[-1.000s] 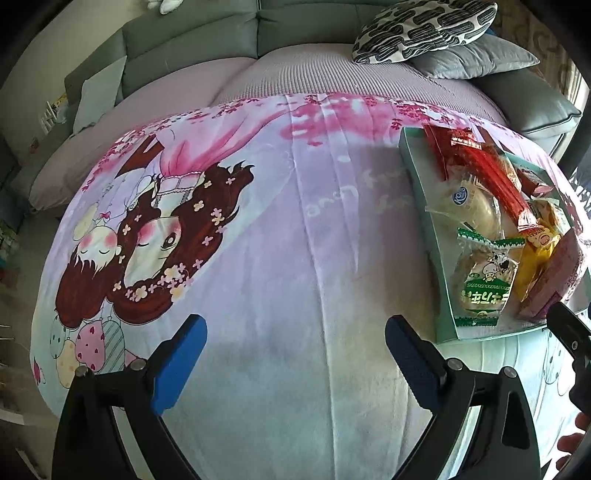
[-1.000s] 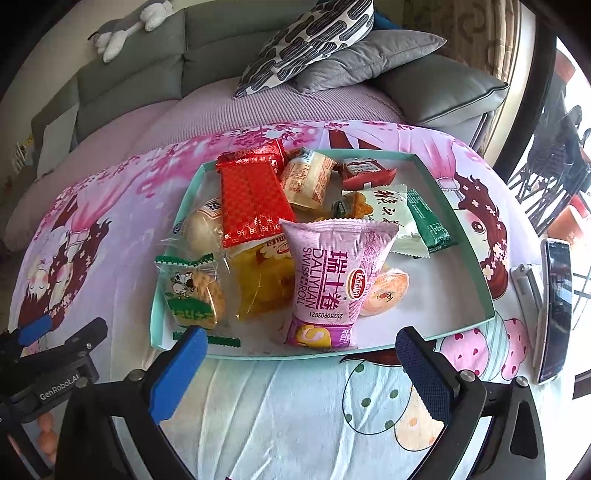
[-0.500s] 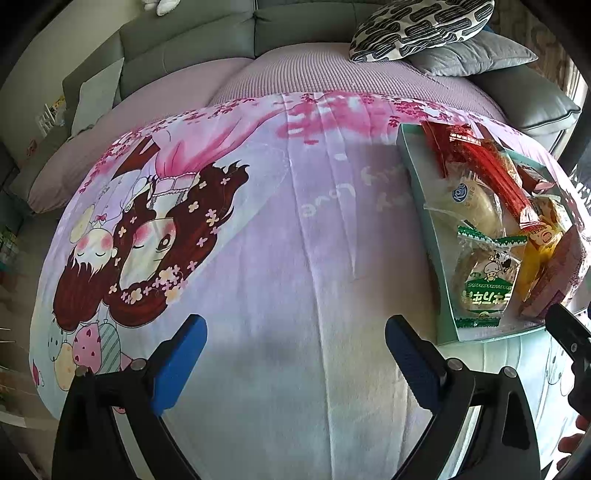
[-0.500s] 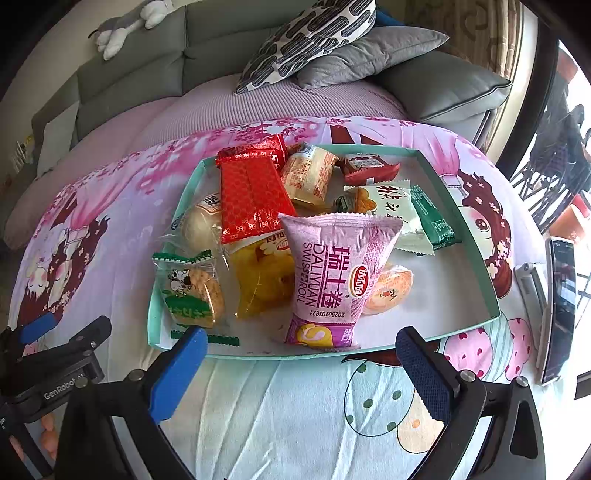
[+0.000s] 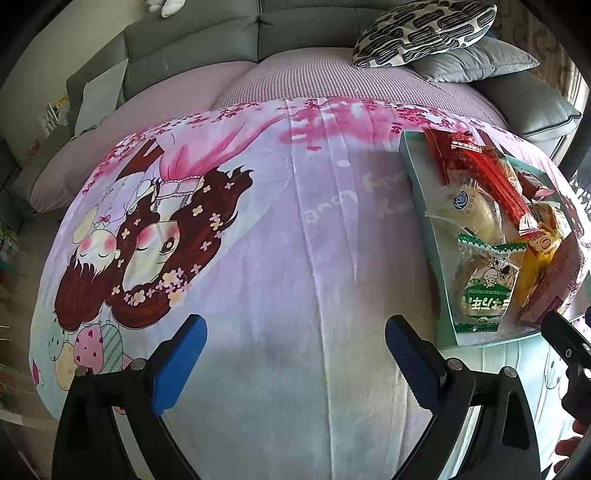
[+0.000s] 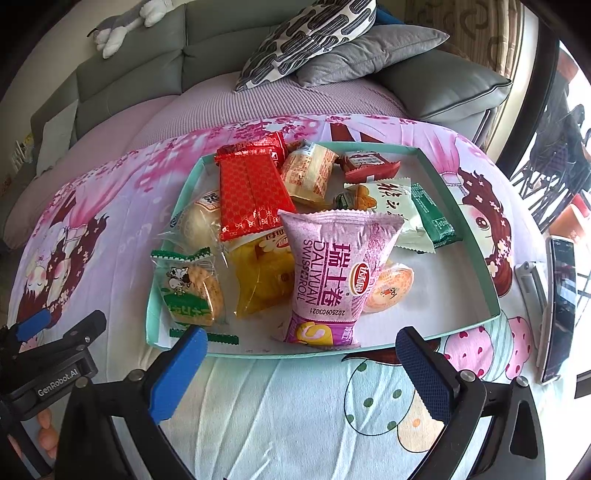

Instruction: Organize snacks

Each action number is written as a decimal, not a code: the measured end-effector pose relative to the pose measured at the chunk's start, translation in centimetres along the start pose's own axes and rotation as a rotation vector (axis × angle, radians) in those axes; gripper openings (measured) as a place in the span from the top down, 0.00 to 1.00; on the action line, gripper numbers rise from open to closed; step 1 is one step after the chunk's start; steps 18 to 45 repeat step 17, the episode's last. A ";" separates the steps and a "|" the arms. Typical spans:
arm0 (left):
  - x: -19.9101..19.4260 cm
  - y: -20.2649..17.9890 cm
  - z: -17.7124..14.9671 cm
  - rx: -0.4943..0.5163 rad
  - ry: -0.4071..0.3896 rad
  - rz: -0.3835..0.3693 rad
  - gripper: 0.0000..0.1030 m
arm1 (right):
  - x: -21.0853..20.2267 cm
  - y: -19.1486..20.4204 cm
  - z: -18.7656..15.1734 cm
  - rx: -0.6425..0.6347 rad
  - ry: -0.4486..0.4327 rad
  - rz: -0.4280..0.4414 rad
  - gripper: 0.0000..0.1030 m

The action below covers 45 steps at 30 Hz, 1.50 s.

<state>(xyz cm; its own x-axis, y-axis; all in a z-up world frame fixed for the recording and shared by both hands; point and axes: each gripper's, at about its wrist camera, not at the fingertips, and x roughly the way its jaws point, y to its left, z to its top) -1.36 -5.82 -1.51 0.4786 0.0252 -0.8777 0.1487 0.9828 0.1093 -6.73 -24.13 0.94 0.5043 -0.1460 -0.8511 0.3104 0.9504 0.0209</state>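
A shallow teal tray (image 6: 474, 258) on a cartoon-print cloth holds several snack packs: a pink Swiss-roll bag (image 6: 332, 273), a red wafer pack (image 6: 249, 195), a yellow pack (image 6: 264, 280), a green-trimmed cracker pack (image 6: 188, 291) and others. My right gripper (image 6: 297, 345) stands open just in front of the tray's near rim, facing the pink bag, nothing between its fingers. My left gripper (image 5: 295, 336) hangs open over bare cloth, left of the tray (image 5: 430, 236). The cracker pack (image 5: 485, 291) lies nearest to it. The left gripper's tip (image 6: 33, 328) shows at the right view's lower left.
A phone on a stand (image 6: 559, 306) lies right of the tray near the cloth's edge. A grey sofa (image 6: 147, 55) with a patterned cushion (image 6: 306, 33) and grey cushion (image 6: 365, 51) runs behind. A plush toy (image 6: 122, 26) sits on the sofa back.
The right gripper has edged forward toward the tray's near rim. The left gripper has shifted only slightly. Both stay open and the snacks have not moved.
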 end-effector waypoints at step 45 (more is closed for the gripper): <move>-0.4 -0.1 0.0 -0.002 -0.032 -0.017 0.06 | 0.2 0.0 -0.1 0.001 0.006 -0.004 0.00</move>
